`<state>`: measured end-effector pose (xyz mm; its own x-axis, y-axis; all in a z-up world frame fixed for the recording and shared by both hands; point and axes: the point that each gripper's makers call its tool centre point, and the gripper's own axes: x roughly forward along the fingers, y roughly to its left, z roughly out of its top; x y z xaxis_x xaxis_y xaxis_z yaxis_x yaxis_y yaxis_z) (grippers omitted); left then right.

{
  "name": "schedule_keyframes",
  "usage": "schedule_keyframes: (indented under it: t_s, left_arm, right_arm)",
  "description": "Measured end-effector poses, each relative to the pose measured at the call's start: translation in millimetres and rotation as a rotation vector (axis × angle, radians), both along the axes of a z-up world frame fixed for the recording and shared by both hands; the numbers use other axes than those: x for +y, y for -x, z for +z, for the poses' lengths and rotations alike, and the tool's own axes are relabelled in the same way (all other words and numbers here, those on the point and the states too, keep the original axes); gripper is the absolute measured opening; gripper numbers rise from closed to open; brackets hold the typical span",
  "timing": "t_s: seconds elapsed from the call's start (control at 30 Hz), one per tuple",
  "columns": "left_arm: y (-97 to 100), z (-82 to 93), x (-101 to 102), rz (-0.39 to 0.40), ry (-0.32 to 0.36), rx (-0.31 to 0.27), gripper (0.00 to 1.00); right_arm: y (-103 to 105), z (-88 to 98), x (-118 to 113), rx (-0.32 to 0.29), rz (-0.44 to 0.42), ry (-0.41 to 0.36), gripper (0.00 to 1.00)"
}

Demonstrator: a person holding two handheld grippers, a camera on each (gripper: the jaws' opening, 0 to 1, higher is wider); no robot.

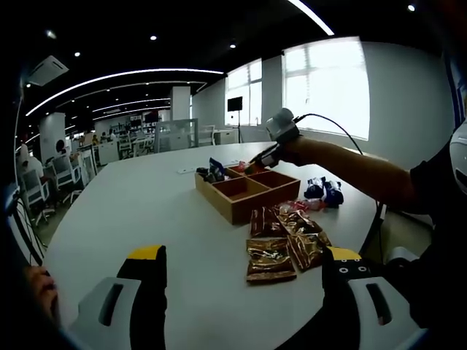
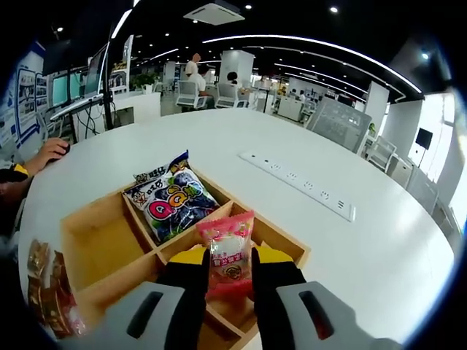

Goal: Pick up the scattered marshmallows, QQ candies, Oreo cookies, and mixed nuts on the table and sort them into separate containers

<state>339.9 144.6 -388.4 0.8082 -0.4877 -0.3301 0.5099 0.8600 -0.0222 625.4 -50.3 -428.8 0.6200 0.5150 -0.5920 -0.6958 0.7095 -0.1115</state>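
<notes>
1. Right gripper (image 2: 230, 273): its jaws are clamped on a pink packet (image 2: 228, 254), held upright over the near part of the tray (image 2: 95, 251).
2. The tray is a wooden box split into four compartments. A QQ packet (image 2: 170, 198) leans in the far-left one, against the divider. The near-left compartment has a bare floor.
3. Left gripper (image 1: 248, 271): jaws stand wide apart with nothing between them, low over bare table (image 1: 131, 211).
4. In the left gripper view the tray (image 1: 248, 191) sits past the middle of the table, with the right gripper (image 1: 257, 159) reaching over its far corner on a person's arm (image 1: 350, 169).
5. Brown packets (image 1: 281, 244) lie scattered just in front of the tray, between it and the left gripper's right jaw. Dark blue packets (image 1: 325, 191) lie right of the tray, close to the table's right edge.
6. Open room: the table is wide and bare to the left of the tray in the left gripper view. In the right gripper view it is bare beyond the tray, up to a white power strip (image 2: 299, 184) lying flat, well apart from the tray.
7. A hand (image 2: 47, 153) rests at the table's far-left edge in the right gripper view.
</notes>
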Motion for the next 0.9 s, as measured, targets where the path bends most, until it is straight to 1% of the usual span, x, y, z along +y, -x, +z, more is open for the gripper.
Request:
schedule_keyframes:
  t_s: [0.17, 0.33, 0.43, 0.53, 0.63, 0.7, 0.8, 0.9]
  left_arm:
    - [0.3, -1.0, -1, -0.003, -0.003, 0.002, 0.91]
    - [0.2, -1.4, -1, -0.003, -0.003, 0.003, 0.91]
    - [0.5, -1.2, -2, -0.005, -0.004, 0.002, 0.91]
    - [0.7, -0.7, -2, -0.005, -0.004, 0.001, 0.91]
    - [1.2, -0.1, -2, -0.005, -0.002, -0.001, 0.91]
    - [1.6, -0.1, -2, -0.006, -0.004, -0.001, 0.91]
    - [2.0, 0.8, 0, 0.0, -0.005, -0.002, 0.91]
    - [2.3, 1.8, 2, 0.005, -0.004, -0.004, 0.91]
  right_arm:
    - [0, -2.6, 0, 0.016, -0.001, -0.002, 0.24]
    - [1, -0.3, 0, 0.013, -0.004, -0.005, 0.27]
    - [1, 0.2, -1, 0.016, -0.01, -0.008, 0.31]
    - [0, 1.4, -1, 0.011, -0.018, -0.007, 0.35]
    - [-2, 4.5, -4, -0.012, -0.028, 0.004, 0.36]
    - [-2, 5.8, -4, -0.017, -0.039, 0.006, 0.39]
    - [-3, 9.2, -5, -0.011, -0.058, -0.021, 0.46]
    - [-3, 9.4, -6, -0.01, -0.07, -0.024, 0.53]
